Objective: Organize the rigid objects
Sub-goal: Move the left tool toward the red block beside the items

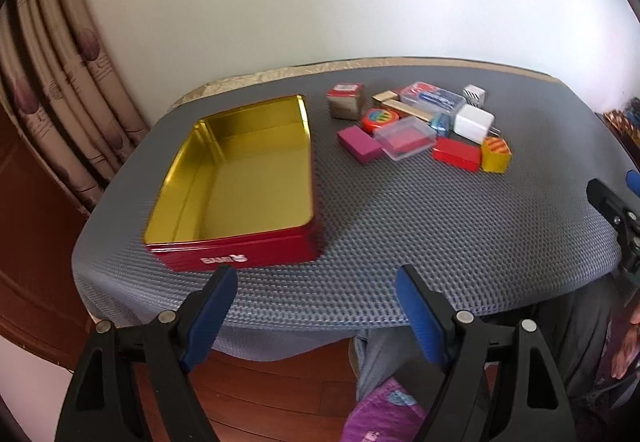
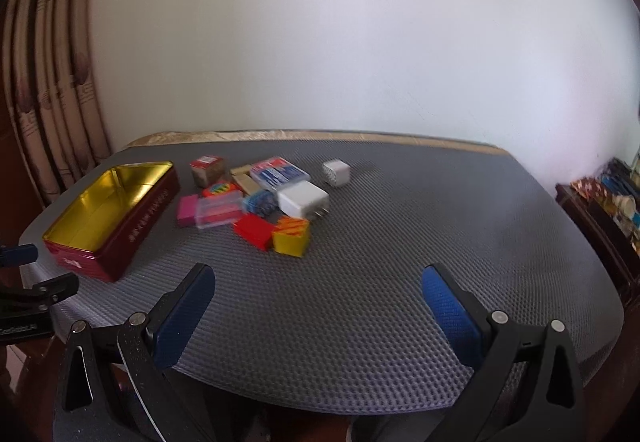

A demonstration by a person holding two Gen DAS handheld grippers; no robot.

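An open red tin (image 1: 236, 258) with a gold inside sits empty on the table's left; it also shows in the right wrist view (image 2: 132, 230). A cluster of small rigid objects lies to its right: a pink block (image 1: 359, 144), a clear plastic case (image 1: 405, 138), a red box (image 1: 456, 154), a yellow box (image 1: 496, 155), a white charger (image 1: 474, 122) and a brown cube (image 1: 346, 101). My left gripper (image 1: 316, 282) is open and empty over the table's near edge. My right gripper (image 2: 318, 282) is open and empty, in front of the cluster (image 2: 260, 198).
A grey textured mat (image 2: 380, 282) covers the table. A curtain (image 1: 60, 82) hangs at the left and a white wall stands behind. A dark shelf with items (image 2: 608, 202) stands at the right. The person's legs (image 1: 400, 362) are below the near edge.
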